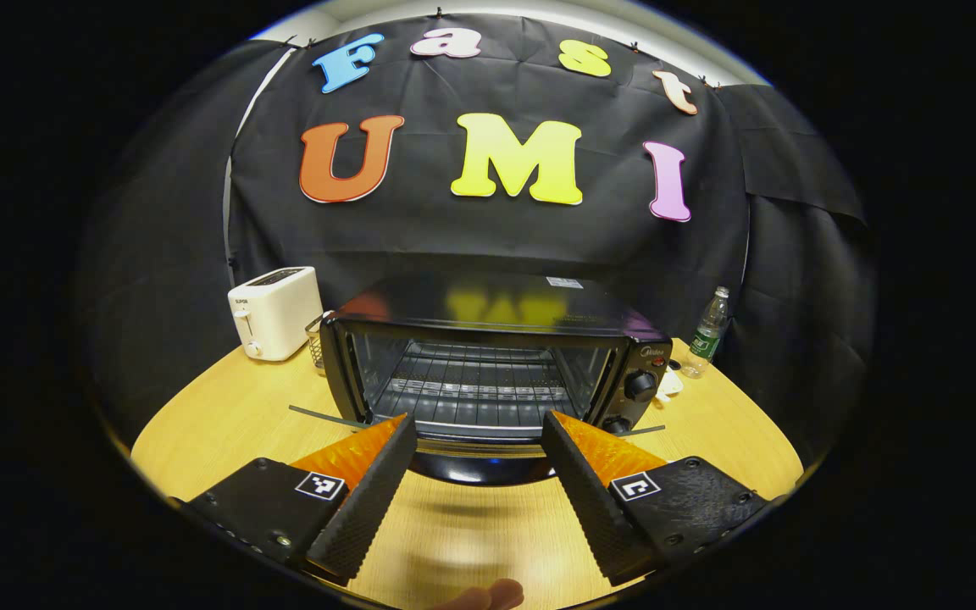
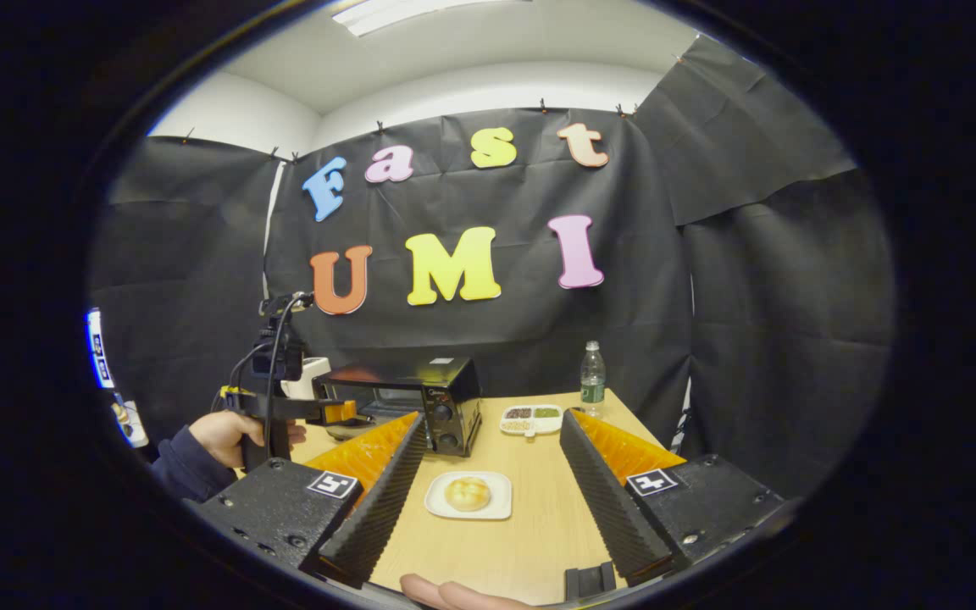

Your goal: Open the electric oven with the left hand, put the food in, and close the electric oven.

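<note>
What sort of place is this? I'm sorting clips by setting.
Probably a staged kitchen counter in a recording booth: a wooden table carries an electric oven, a white toaster and a bun on a plate, with black cloth behind.

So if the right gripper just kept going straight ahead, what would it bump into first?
Probably the bun on its white plate: it sits on the table between the open right gripper fingers. The oven stands farther back, to the left. Depth is hard to judge.

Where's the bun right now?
In the right gripper view the bun sits on a white plate on the table, between the right gripper's open fingers, in front of the oven.
</note>
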`<state>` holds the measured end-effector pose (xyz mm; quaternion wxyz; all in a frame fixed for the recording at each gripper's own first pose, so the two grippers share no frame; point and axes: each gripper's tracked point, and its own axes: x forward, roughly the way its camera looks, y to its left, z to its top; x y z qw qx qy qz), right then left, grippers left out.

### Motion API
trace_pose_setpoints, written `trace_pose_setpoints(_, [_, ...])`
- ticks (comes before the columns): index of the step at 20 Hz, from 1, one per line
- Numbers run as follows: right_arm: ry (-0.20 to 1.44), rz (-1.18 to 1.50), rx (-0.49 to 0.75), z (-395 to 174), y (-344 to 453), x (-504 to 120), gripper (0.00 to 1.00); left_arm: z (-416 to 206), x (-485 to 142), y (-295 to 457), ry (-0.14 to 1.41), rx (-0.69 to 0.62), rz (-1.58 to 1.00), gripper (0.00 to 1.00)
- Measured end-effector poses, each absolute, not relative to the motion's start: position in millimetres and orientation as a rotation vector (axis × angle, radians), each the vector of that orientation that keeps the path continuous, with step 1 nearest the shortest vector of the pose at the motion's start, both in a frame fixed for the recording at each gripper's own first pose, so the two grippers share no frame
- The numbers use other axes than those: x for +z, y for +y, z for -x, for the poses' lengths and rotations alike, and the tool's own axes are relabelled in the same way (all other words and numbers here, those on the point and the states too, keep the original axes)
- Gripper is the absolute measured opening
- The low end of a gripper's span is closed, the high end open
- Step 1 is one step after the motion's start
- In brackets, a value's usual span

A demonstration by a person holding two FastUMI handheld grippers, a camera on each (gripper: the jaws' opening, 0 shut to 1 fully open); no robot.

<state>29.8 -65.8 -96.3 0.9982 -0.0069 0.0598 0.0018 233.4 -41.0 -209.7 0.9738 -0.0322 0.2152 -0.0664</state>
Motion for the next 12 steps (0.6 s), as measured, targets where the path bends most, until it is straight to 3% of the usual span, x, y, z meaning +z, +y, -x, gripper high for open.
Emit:
trace_pose_setpoints(1, [0.123, 0.014, 0.006, -30, -65, -98, 0.97, -229, -215, -41, 0.43, -0.135, 0.068, 0.89])
trace_pose_setpoints(2, [0.125, 0.015, 0.007, -31, -64, -99, 0.97, -226, -218, -41, 0.422, -0.133, 0.074, 0.99])
trace_pose_setpoints(12, [0.143, 0.026, 0.02, -34, -55, -109, 0.97, -189, -259, -36, 0.414, -0.15, 0.03, 0.97])
